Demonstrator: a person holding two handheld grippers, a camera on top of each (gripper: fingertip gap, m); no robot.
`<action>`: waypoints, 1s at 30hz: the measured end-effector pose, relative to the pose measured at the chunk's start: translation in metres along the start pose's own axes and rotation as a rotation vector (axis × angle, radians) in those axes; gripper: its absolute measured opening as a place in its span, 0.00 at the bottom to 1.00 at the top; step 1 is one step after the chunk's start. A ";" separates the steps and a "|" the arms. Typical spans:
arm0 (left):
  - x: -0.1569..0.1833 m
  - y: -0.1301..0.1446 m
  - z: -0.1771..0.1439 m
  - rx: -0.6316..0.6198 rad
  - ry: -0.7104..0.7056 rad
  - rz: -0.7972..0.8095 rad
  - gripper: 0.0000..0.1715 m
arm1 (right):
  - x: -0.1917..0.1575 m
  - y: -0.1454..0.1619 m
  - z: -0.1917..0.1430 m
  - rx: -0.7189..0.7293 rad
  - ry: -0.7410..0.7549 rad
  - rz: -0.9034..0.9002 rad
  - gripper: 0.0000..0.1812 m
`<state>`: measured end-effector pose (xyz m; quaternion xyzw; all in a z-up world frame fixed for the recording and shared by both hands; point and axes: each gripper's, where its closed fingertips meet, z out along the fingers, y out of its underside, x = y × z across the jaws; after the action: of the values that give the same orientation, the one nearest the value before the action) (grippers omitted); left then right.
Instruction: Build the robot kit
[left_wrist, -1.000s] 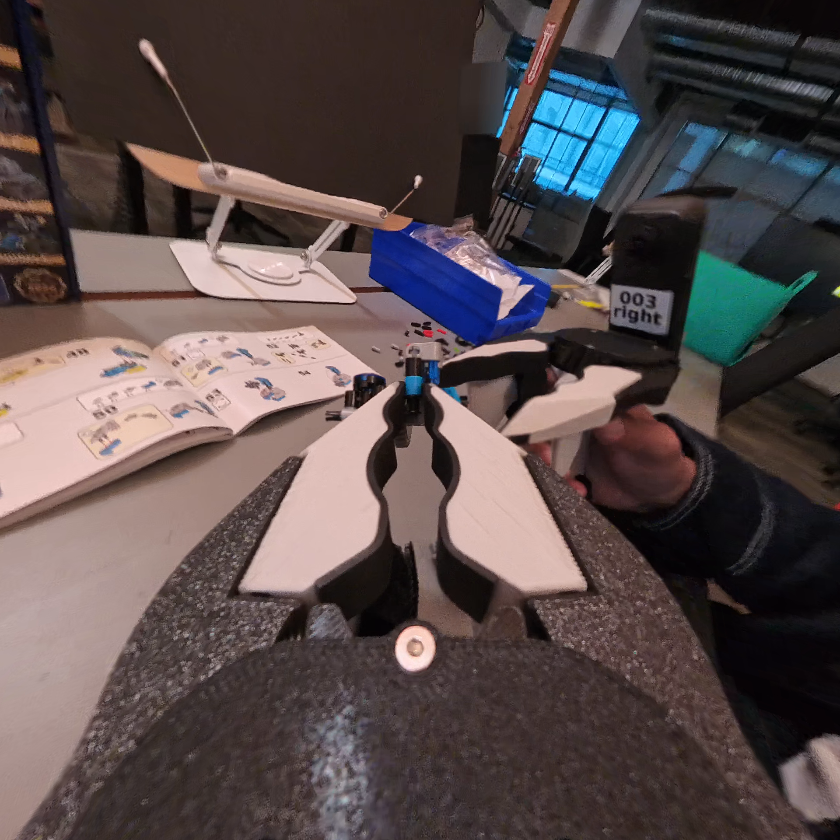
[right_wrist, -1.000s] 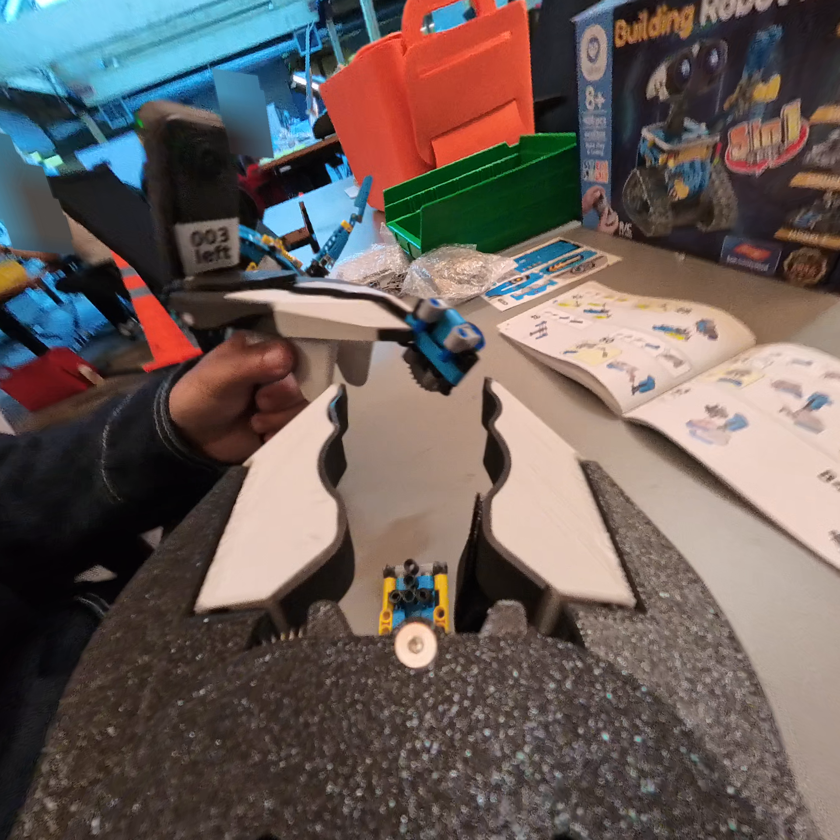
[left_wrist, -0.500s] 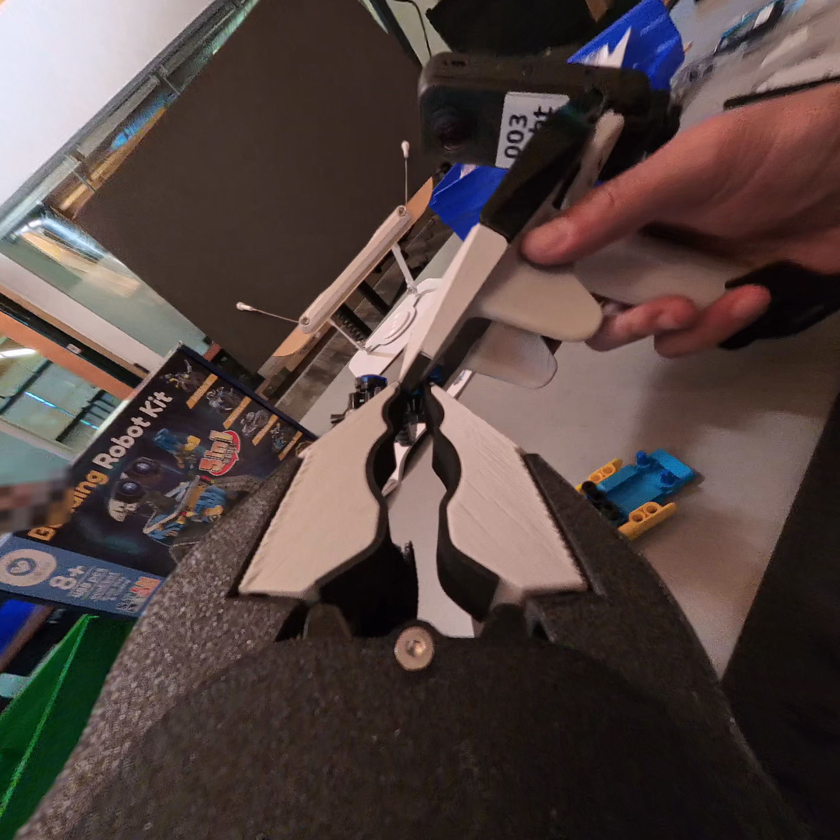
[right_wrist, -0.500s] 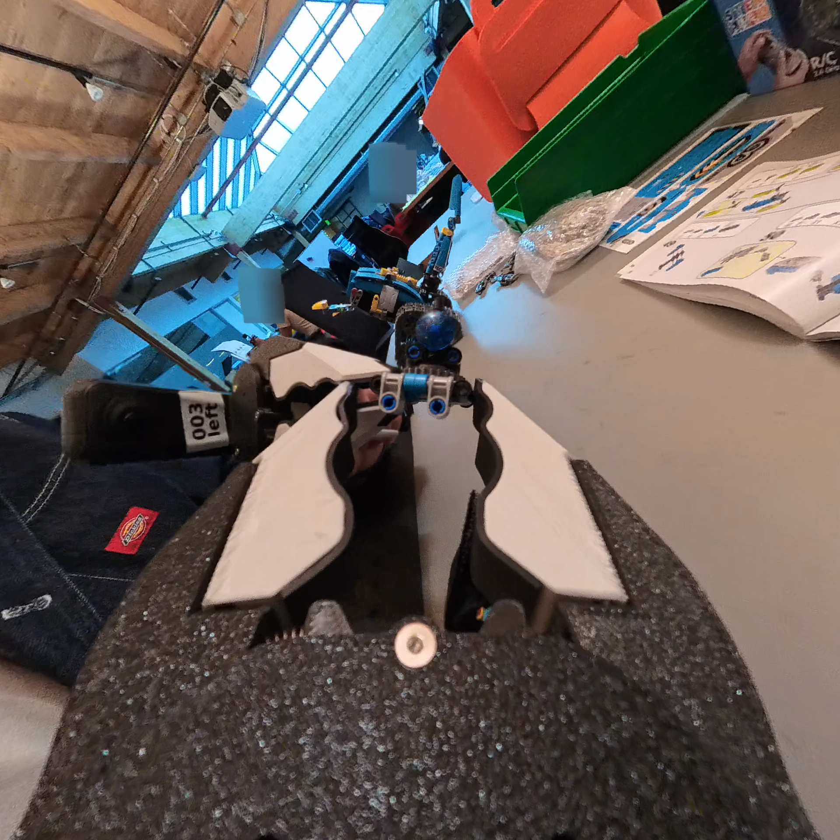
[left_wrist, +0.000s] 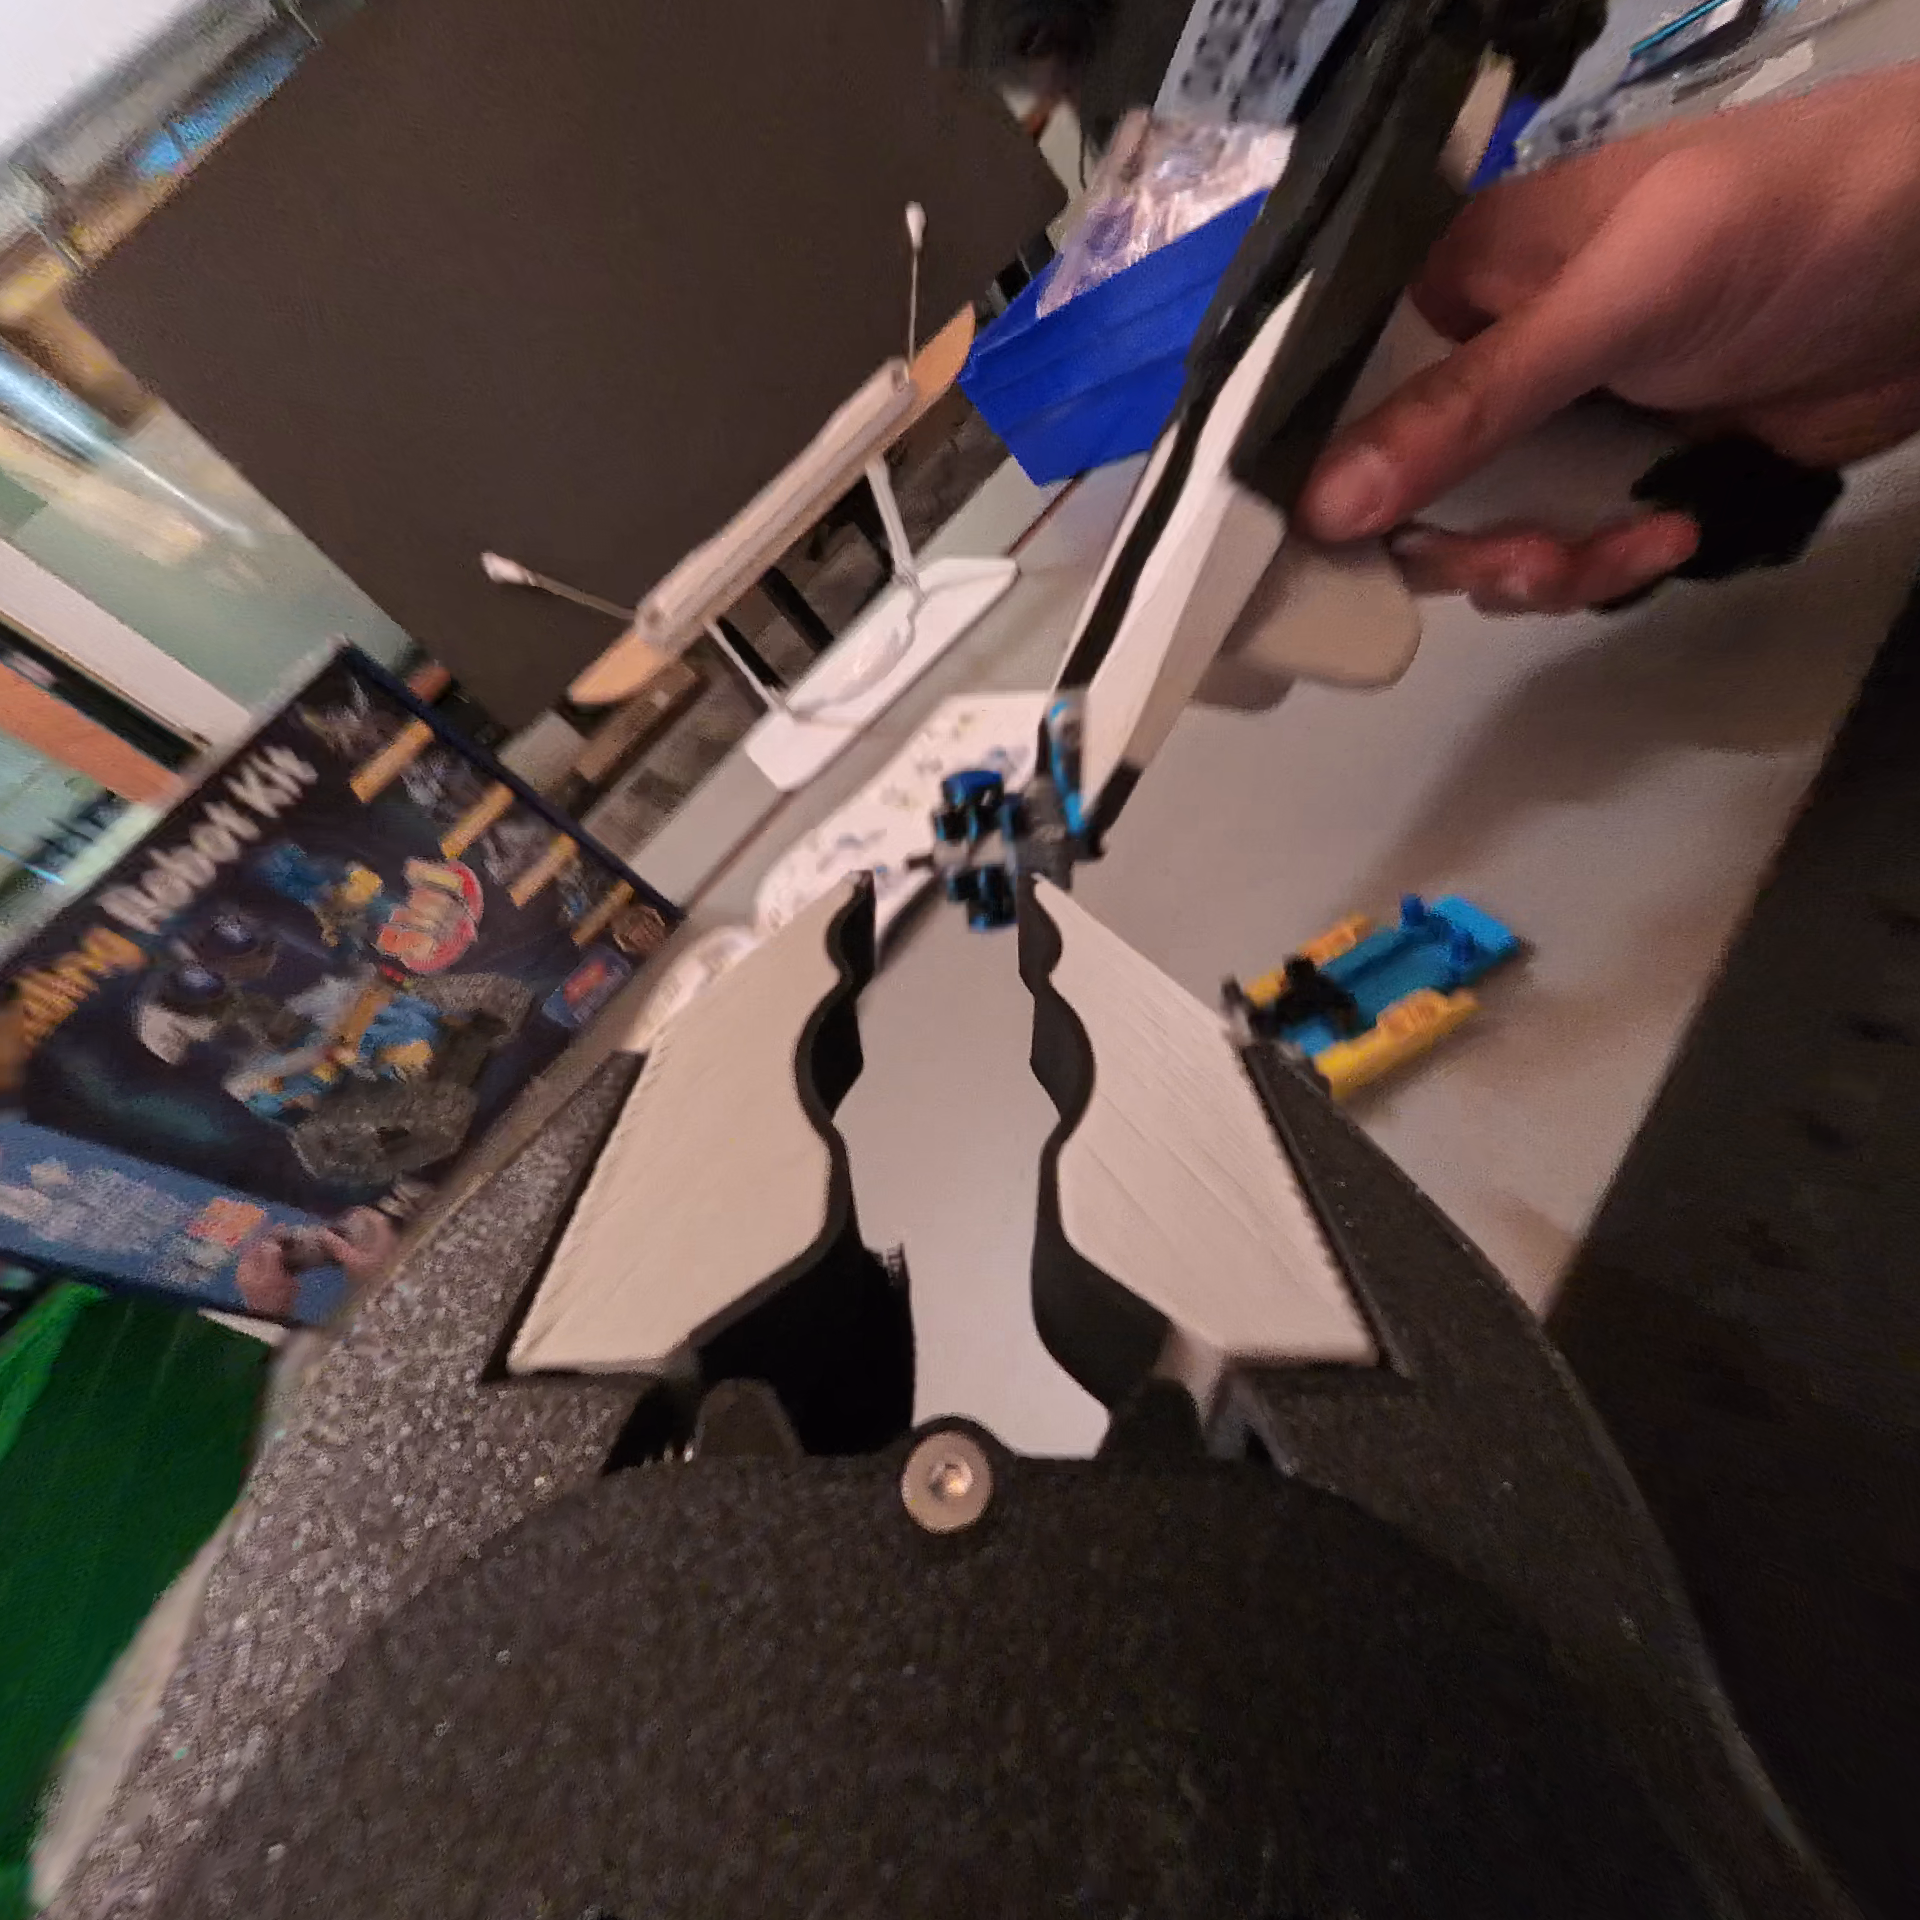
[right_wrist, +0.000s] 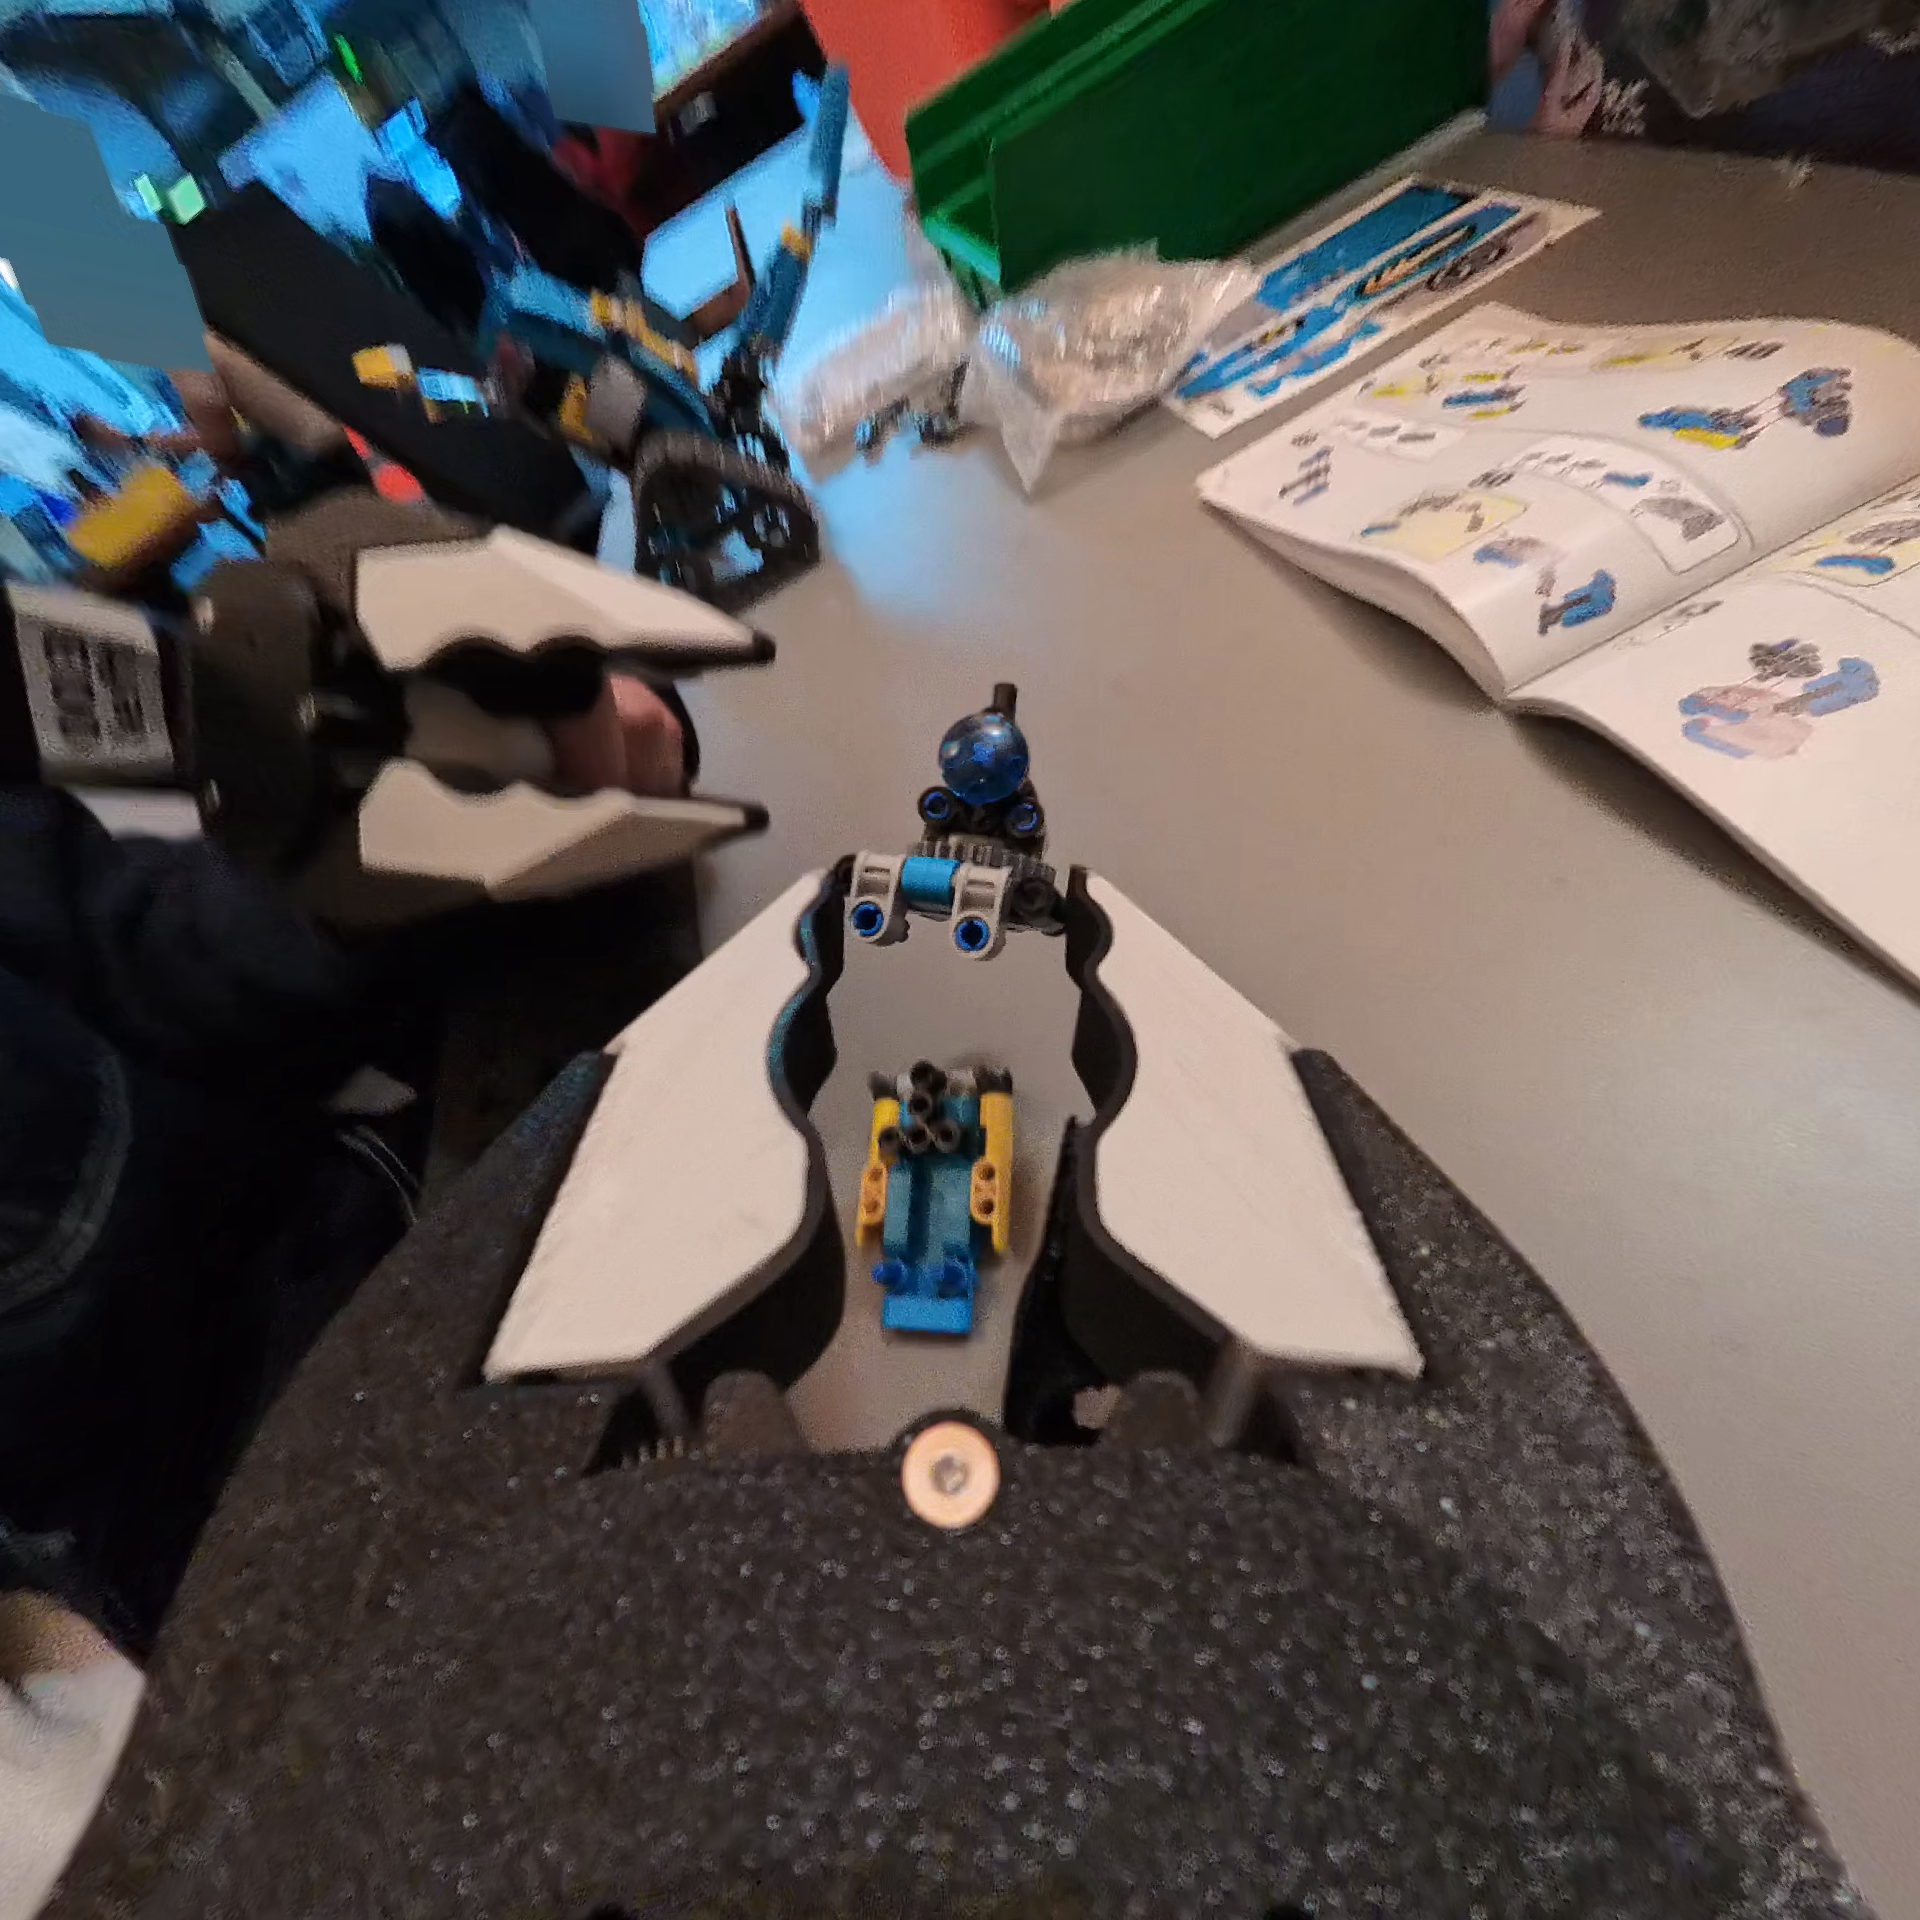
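Note:
My right gripper (right_wrist: 954, 906) is shut on a small grey, blue and black brick assembly (right_wrist: 940, 894) topped by a clear blue dome, and holds it above the grey table. A blue and yellow brick piece (right_wrist: 930, 1195) lies on the table under it, between the fingers. My left gripper (left_wrist: 951, 896) is open and empty, its tips just short of the assembly (left_wrist: 982, 842). The right gripper (left_wrist: 1081, 810) reaches down to the assembly from the upper right. The left gripper also shows open at the left of the right wrist view (right_wrist: 761, 736). The blue and yellow piece (left_wrist: 1382, 987) lies to its right.
An open instruction booklet (right_wrist: 1610, 499) lies at the right, with plastic bags of parts (right_wrist: 1091, 353) and a green bin (right_wrist: 1195, 135) behind it. A tracked brick model (right_wrist: 727, 499) stands beyond. A kit box (left_wrist: 291, 987), a blue bin (left_wrist: 1101, 353) and a white stand (left_wrist: 862, 582) are around.
My left gripper has opened, let go of the small assembly and drawn back. My right gripper has closed on the assembly and now holds it over the blue and yellow piece.

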<state>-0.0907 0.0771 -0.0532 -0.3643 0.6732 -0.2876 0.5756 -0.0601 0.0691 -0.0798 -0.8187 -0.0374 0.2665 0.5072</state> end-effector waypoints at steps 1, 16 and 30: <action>0.001 0.014 -0.007 -0.027 0.039 -0.043 0.16 | -0.001 0.007 0.000 -0.039 0.017 -0.042 0.23; 0.036 0.056 0.007 -0.157 0.553 -0.271 0.32 | -0.015 0.054 0.015 -0.252 -0.013 -0.196 0.23; 0.057 0.055 0.015 -0.145 0.832 -0.172 0.16 | -0.014 0.057 0.017 -0.240 0.005 -0.215 0.23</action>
<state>-0.0891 0.0619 -0.1329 -0.3114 0.8337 -0.4088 0.2020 -0.0925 0.0504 -0.1287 -0.8654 -0.1549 0.2022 0.4314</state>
